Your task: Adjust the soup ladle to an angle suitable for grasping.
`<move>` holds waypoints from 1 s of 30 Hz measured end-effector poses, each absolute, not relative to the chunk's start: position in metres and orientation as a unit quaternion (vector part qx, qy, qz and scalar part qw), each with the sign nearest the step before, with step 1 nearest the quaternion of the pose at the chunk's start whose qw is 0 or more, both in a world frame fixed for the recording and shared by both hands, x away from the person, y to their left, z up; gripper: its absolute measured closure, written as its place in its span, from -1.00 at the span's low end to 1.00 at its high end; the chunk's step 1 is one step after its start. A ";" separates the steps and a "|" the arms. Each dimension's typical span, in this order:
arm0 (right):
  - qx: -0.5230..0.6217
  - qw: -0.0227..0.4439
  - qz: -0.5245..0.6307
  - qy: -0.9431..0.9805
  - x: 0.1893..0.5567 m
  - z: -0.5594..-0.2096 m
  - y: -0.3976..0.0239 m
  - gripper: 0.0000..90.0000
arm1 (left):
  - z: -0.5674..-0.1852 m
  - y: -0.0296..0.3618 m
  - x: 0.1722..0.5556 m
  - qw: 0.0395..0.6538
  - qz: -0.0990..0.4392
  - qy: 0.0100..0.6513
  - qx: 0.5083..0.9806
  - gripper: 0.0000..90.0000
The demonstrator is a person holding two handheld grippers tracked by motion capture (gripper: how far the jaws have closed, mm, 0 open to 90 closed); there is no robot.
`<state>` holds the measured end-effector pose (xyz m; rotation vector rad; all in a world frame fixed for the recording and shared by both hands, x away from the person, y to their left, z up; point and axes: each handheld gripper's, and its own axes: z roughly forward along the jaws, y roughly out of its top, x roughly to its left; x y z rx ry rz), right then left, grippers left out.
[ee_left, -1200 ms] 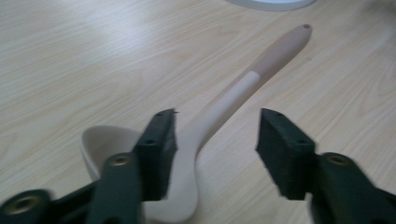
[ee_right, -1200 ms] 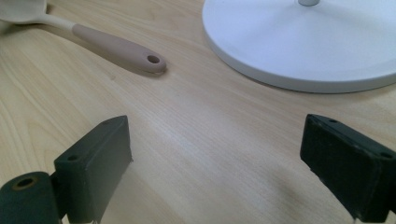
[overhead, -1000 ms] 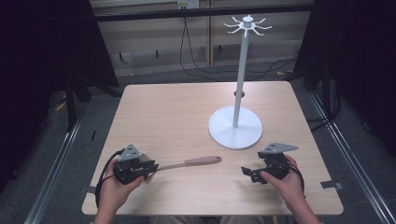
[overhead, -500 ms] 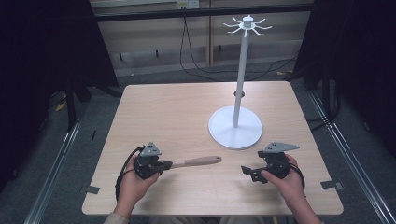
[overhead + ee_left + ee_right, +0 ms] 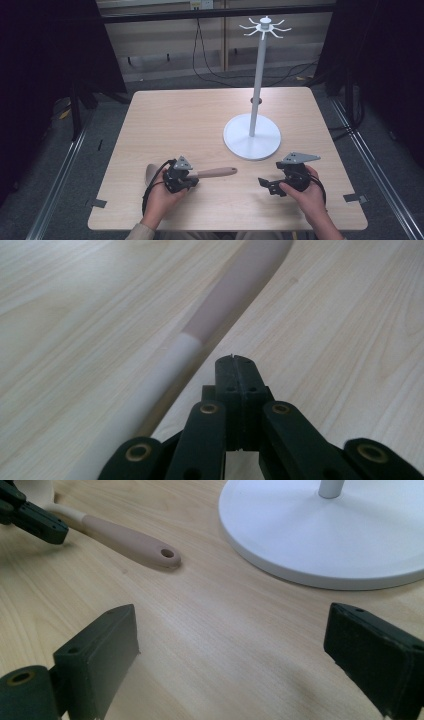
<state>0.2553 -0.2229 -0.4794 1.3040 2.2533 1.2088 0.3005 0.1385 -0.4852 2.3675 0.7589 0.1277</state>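
my left gripper (image 5: 235, 371) has its jaws pressed flat together with nothing between them; the spoon (image 5: 210, 325) lies just beside their tip on the table (image 5: 190, 120), not gripped. it is a long utensil with a pale cream neck and a matte pinkish-tan handle, rounded at the end and pierced by a small oval hole. it lies flat near the front edge, handle end toward the white stand (image 5: 252, 136). my right gripper (image 5: 240, 645) rests with jaws spread wide, holding nothing.
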 end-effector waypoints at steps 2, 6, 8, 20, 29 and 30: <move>0.451 0.137 0.417 0.777 0.255 -0.479 -0.223 -0.84 | -0.488 0.134 0.302 0.319 0.045 0.284 0.903 1.00; 0.449 0.137 0.418 0.778 0.256 -0.480 -0.224 -0.84 | -0.489 0.126 0.304 0.326 0.049 0.287 0.899 1.00; 0.451 0.137 0.416 0.777 0.256 -0.480 -0.224 -0.84 | -0.490 0.122 0.306 0.330 0.052 0.293 0.896 1.00; 0.452 0.135 0.414 0.779 0.256 -0.481 -0.223 -0.84 | -0.491 0.114 0.317 0.329 0.080 0.323 0.884 1.00; 0.451 0.133 0.415 0.779 0.256 -0.482 -0.223 -0.84 | -0.492 0.113 0.329 0.323 0.105 0.345 0.875 1.00; 0.451 0.135 0.415 0.779 0.256 -0.482 -0.223 -0.84 | -0.491 0.113 0.331 0.319 0.104 0.342 0.878 1.00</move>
